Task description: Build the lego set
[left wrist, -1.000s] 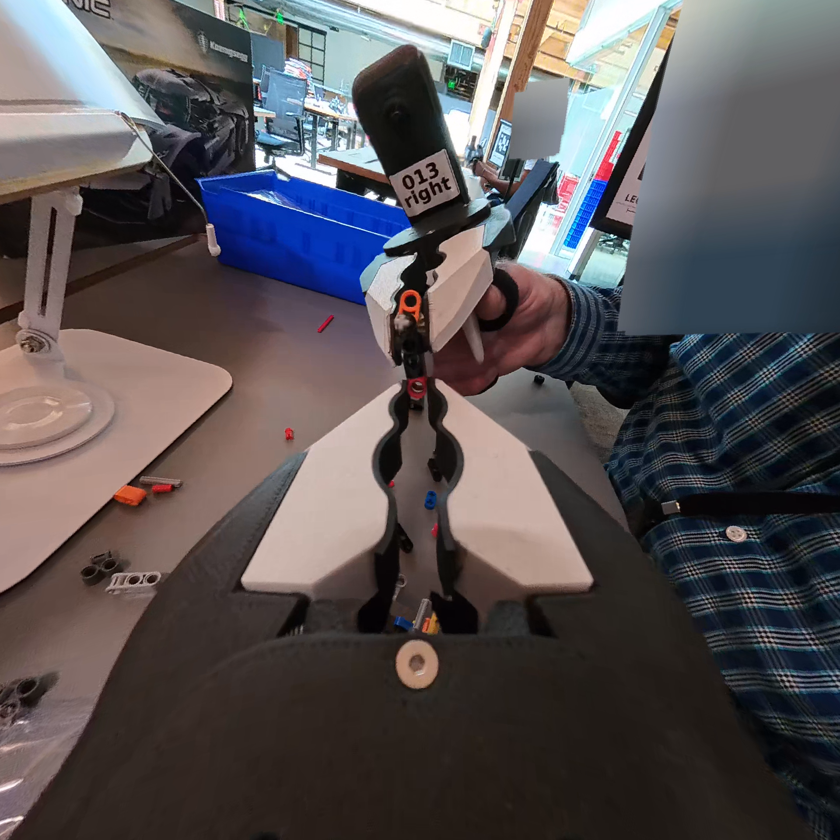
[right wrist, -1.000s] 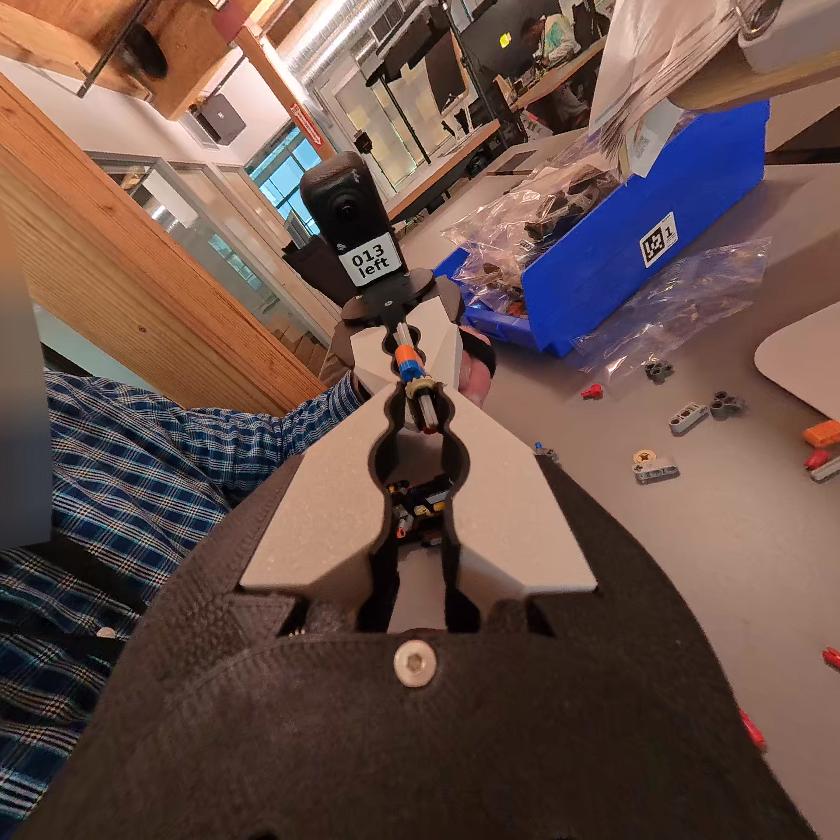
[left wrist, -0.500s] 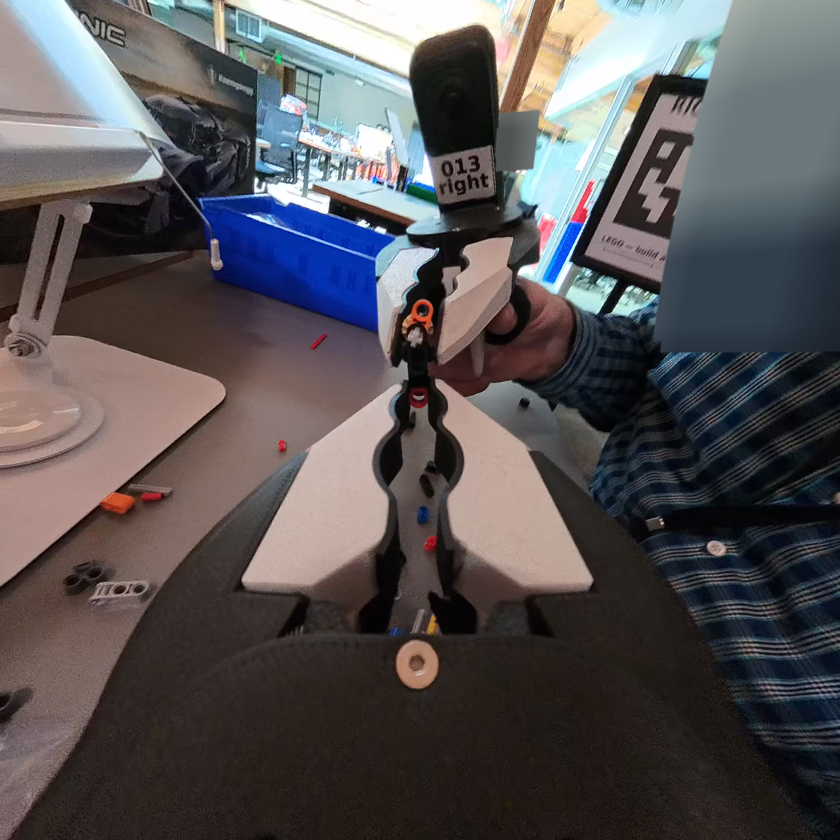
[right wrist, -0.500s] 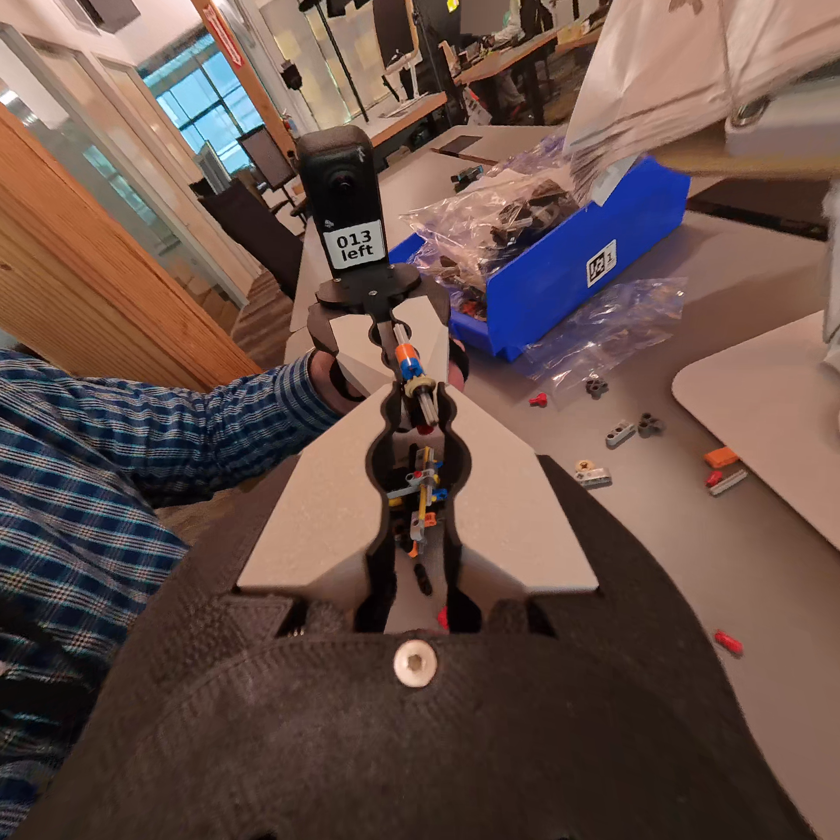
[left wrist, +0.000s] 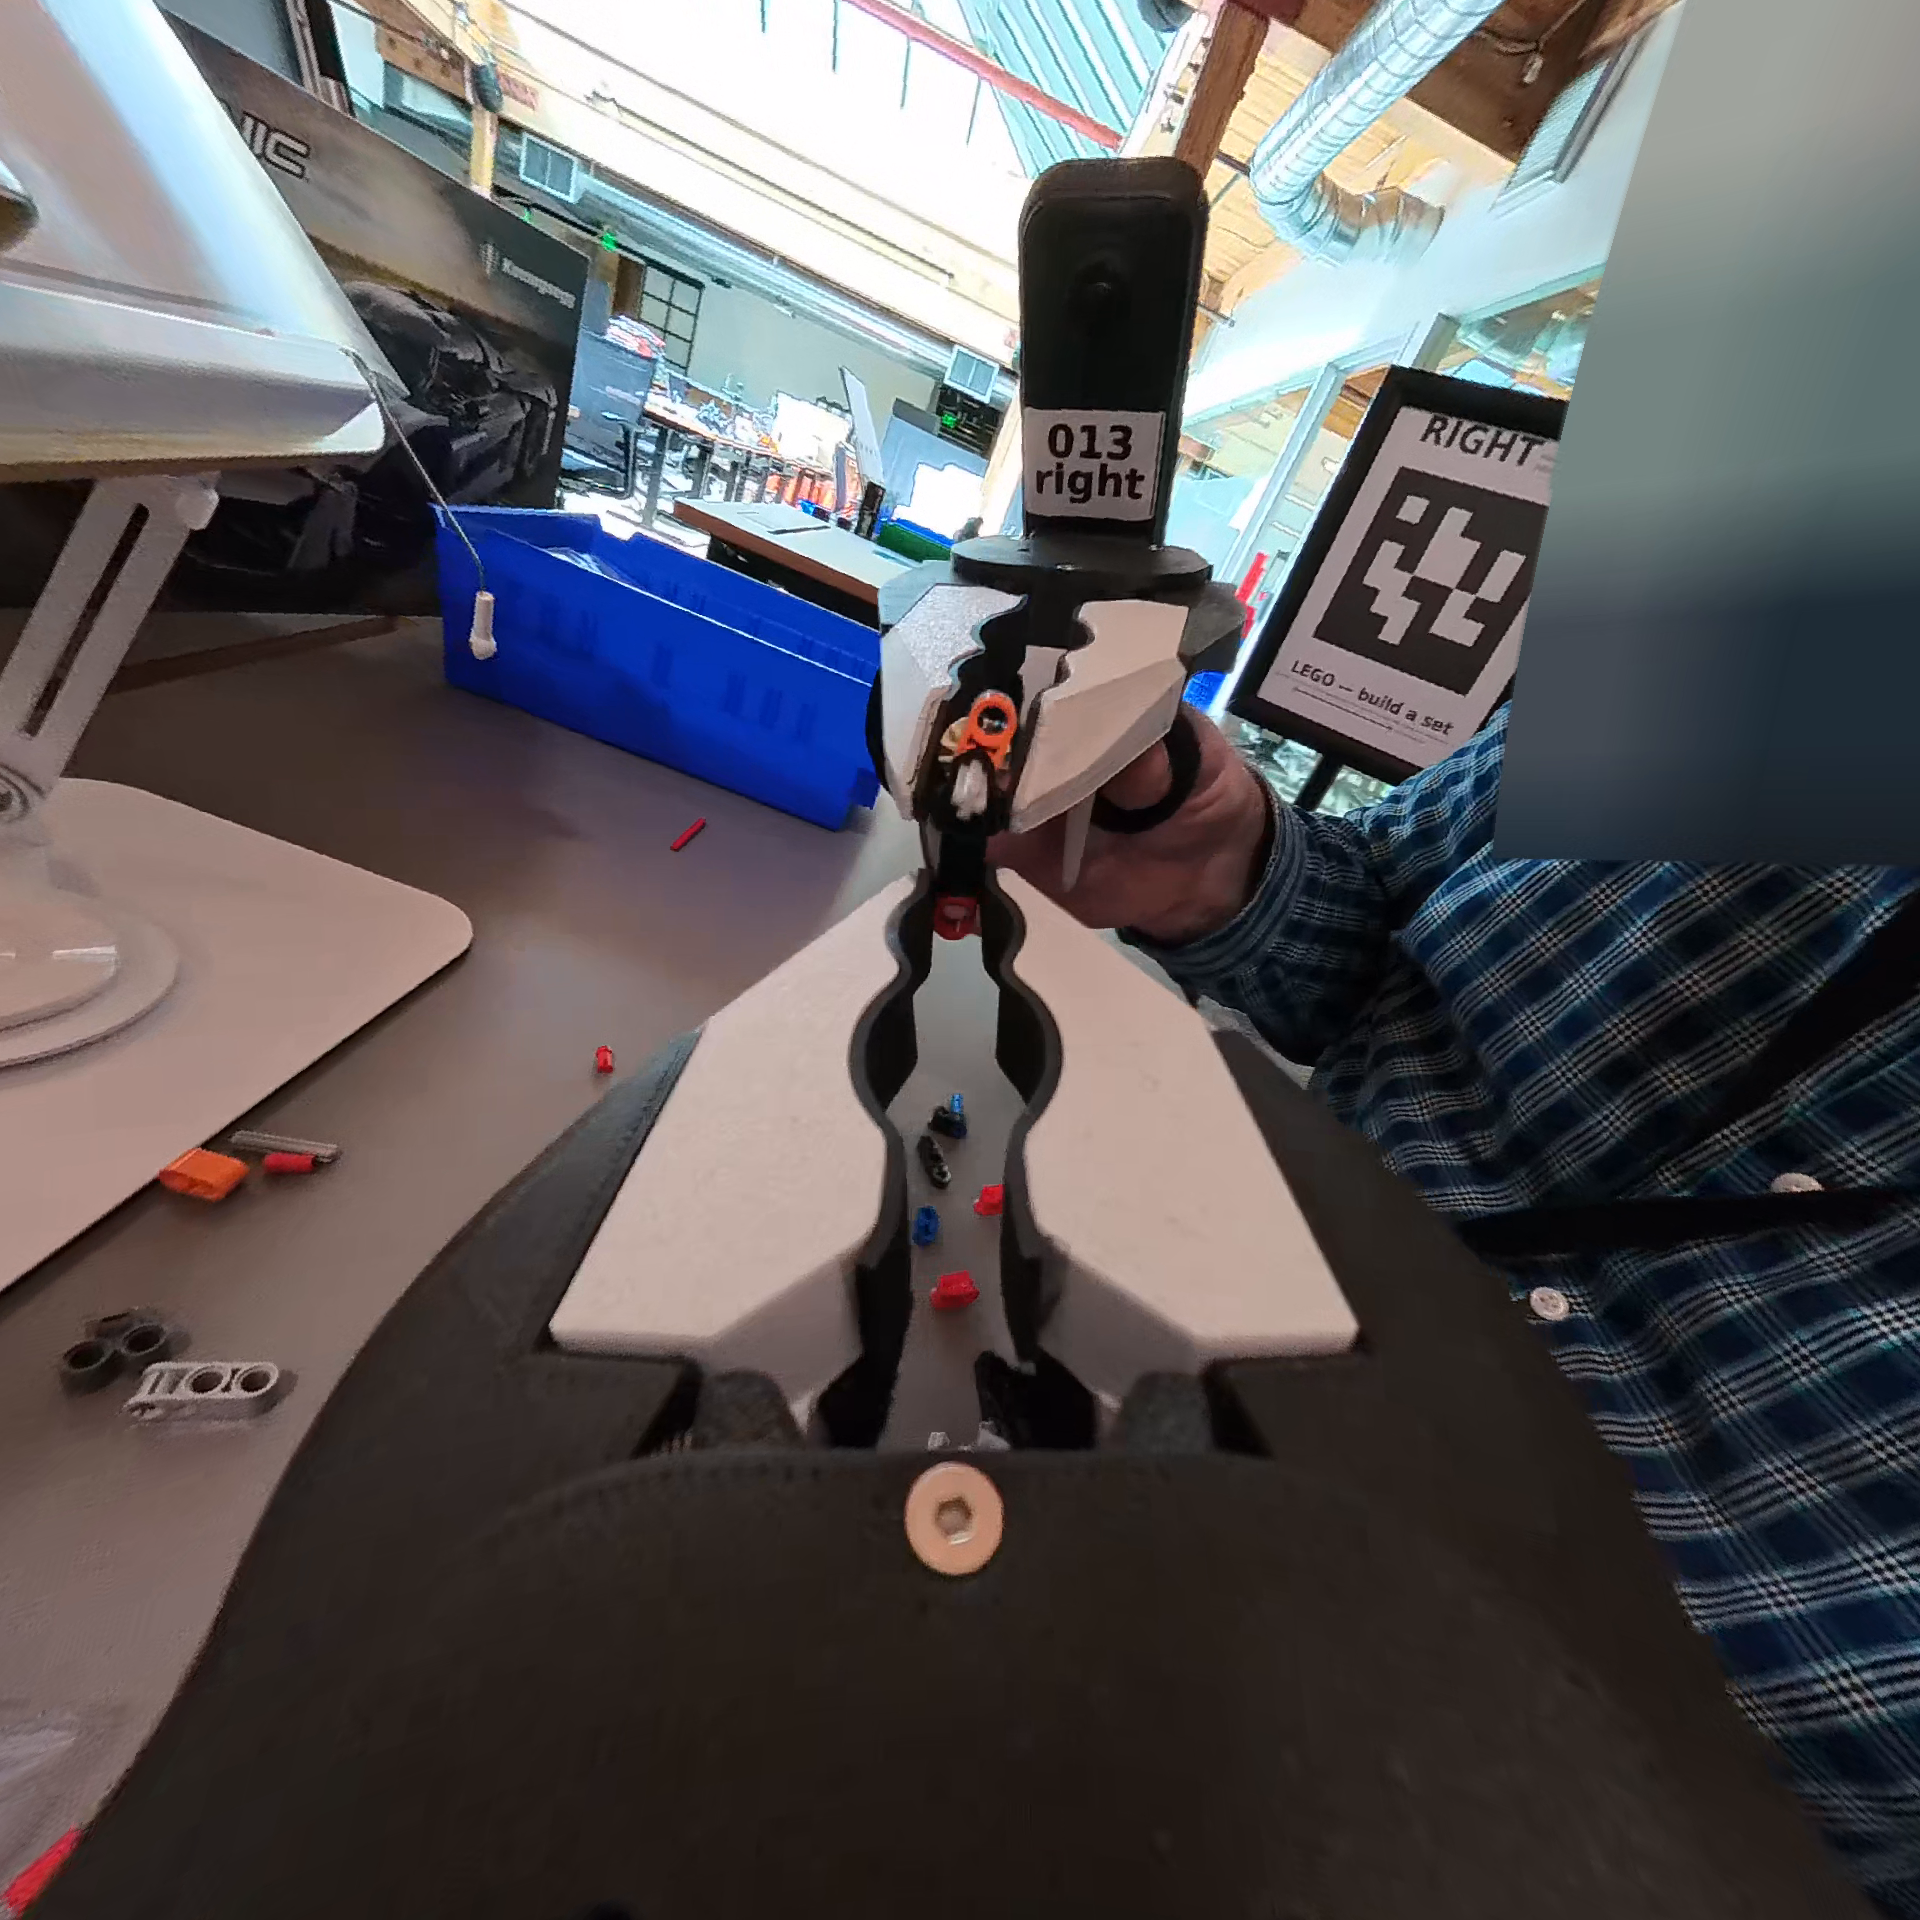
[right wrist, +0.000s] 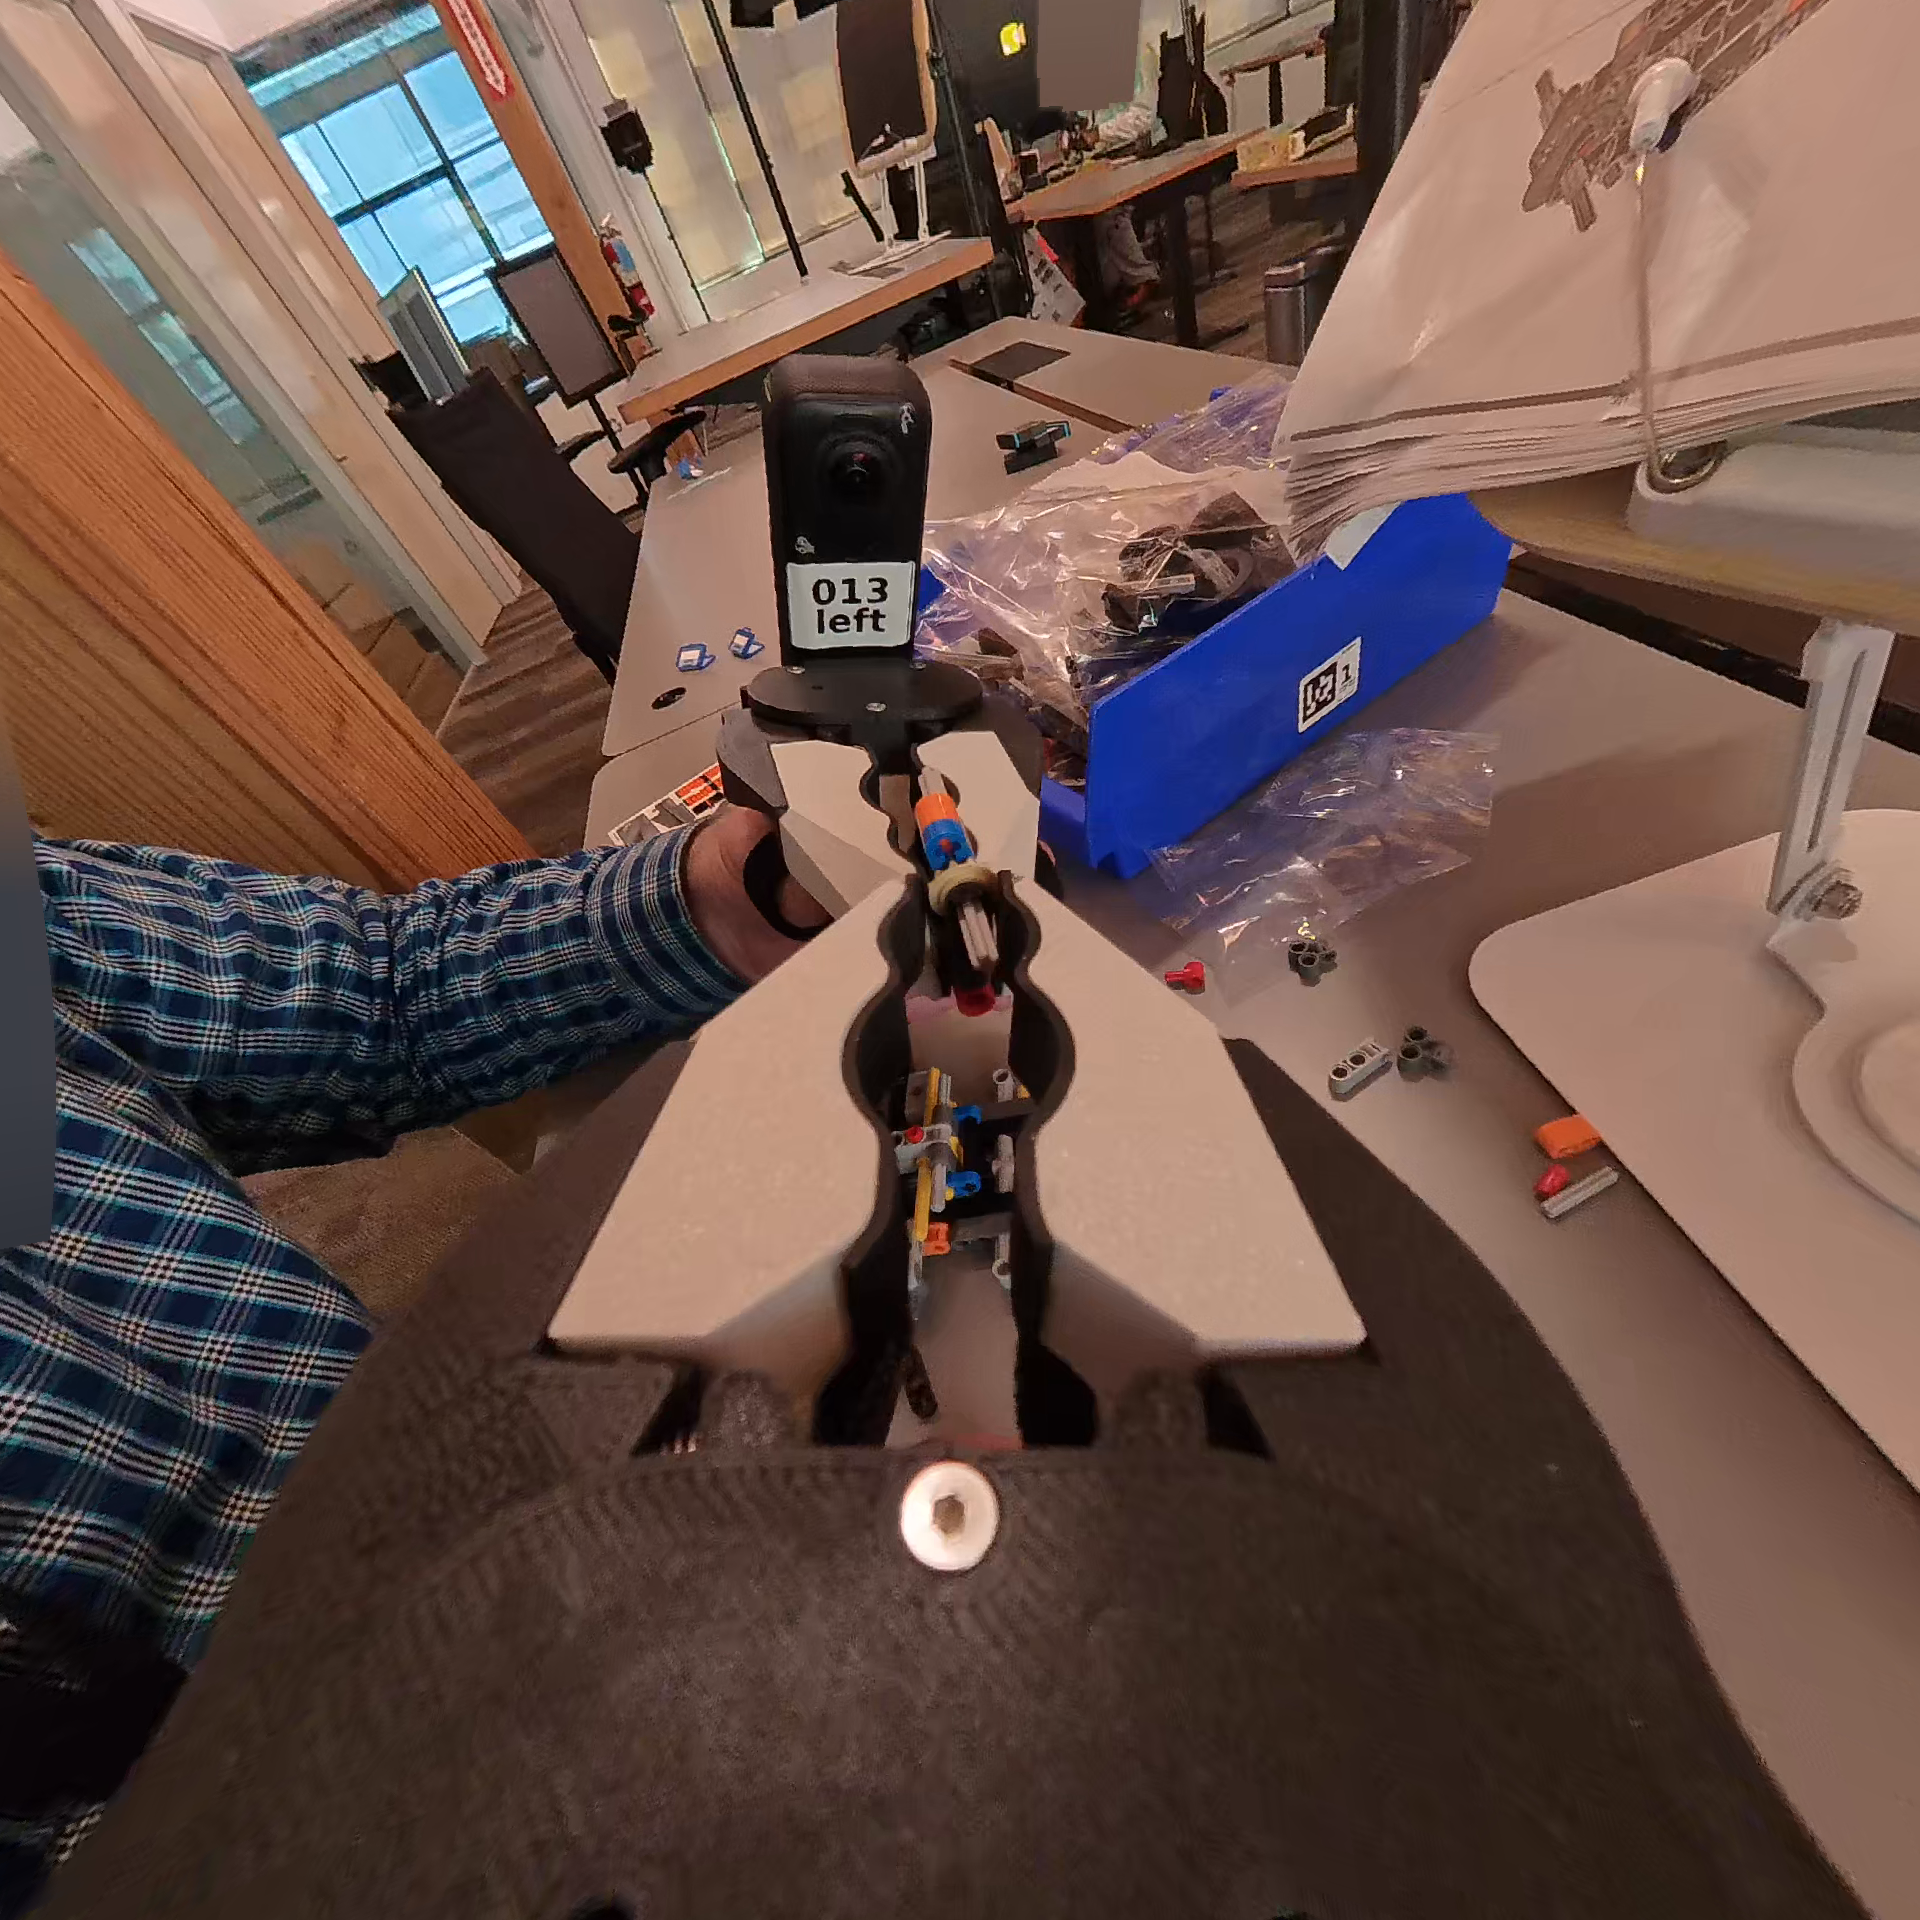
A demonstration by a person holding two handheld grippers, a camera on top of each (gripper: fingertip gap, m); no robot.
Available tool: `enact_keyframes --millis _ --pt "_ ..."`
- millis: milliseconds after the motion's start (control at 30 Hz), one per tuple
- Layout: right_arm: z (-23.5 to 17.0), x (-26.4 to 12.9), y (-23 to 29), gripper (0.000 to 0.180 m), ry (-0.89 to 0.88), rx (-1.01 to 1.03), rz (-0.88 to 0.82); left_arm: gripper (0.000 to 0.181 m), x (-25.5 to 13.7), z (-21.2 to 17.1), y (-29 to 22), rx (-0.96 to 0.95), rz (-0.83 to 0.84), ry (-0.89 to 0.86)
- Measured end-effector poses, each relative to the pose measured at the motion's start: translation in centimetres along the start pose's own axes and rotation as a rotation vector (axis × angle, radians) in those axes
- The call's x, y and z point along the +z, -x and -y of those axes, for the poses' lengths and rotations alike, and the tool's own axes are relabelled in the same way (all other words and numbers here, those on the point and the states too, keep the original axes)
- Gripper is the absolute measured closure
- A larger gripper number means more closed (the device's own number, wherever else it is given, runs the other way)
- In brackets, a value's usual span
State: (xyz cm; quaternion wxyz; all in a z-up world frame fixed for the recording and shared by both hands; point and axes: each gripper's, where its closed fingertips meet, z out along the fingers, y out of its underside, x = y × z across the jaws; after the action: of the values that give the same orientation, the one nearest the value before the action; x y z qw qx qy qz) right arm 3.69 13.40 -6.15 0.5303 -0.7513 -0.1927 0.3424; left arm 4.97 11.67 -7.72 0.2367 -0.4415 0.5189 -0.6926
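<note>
In your left wrist view, your left gripper (left wrist: 958, 914) is clenched on the axle assembly (left wrist: 956, 873) at twelve o'clock, red tip between its fingertips. In your right wrist view, your right gripper (right wrist: 961, 914) grips the same assembly's grey axle; blue bin (right wrist: 1247, 686) at one o'clock.

The left claw (left wrist: 956, 914) is seen closed on a small red piece (left wrist: 950, 918) at its tips. Just beyond, the right claw (left wrist: 971, 764) is held by a hand (left wrist: 1164, 842), pinching an orange-and-white axle assembly (left wrist: 982, 743). Loose pieces (left wrist: 951, 1291) lie on the grey counter (left wrist: 582, 862); a blue bin (left wrist: 665, 655) stands far left.
</note>
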Motion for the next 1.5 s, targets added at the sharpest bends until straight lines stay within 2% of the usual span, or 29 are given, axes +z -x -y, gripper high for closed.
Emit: enact_keyframes --millis 133,267,433,567,1000,1067,1100,1200,1267,1500 --pt "0.1 -0.1 -0.2 0.170 0.012 -0.020 -0.020 0.155 -0.4 0.4 0.5 0.036 0.050 0.006" --pt "-0.2 -0.1 -0.3 0.170 0.038 -0.019 -0.021 0.150 -1.1 1.3 0.5 0.117 0.091 -0.009" --pt "-1.0 0.2 0.0 0.170 0.088 -0.026 -0.002 0.158 -1.5 2.2 -0.2 0.263 0.141 -0.007" --pt "-1.3 0.5 0.3 0.170 0.102 -0.018 0.020 0.173 -1.1 1.6 -0.4 0.337 0.171 0.039" --pt "-0.6 0.6 0.9 0.170 0.053 -0.013 0.051 0.176 -1.5 2.2 -0.9 0.254 0.111 0.001" --pt "-0.5 0.6 0.8 0.164 0.047 -0.070 0.018 0.176 -1.6 2.2 -0.8 0.266 0.123 0.005" --pt "-0.4 0.5 0.6 0.152 0.049 -0.105 -0.006 0.177 -1.6 2.2 -0.7 0.279 0.135 0.013" --pt "0.3 0.0 0.8 0.166 0.056 -0.277 -0.064 0.176 -1.5 2.1 -0.8 0.303 0.141 0.032" --pt "0.2 0.0 0.9 0.169 0.095 -0.351 -0.079 0.176 -1.4 1.9 -0.8 0.332 0.161 0.056" --pt "0.5 0.1 1.3 0.175 0.099 -0.441 -0.067 0.176 -1.6 2.1 -1.2 0.326 0.141 0.054"
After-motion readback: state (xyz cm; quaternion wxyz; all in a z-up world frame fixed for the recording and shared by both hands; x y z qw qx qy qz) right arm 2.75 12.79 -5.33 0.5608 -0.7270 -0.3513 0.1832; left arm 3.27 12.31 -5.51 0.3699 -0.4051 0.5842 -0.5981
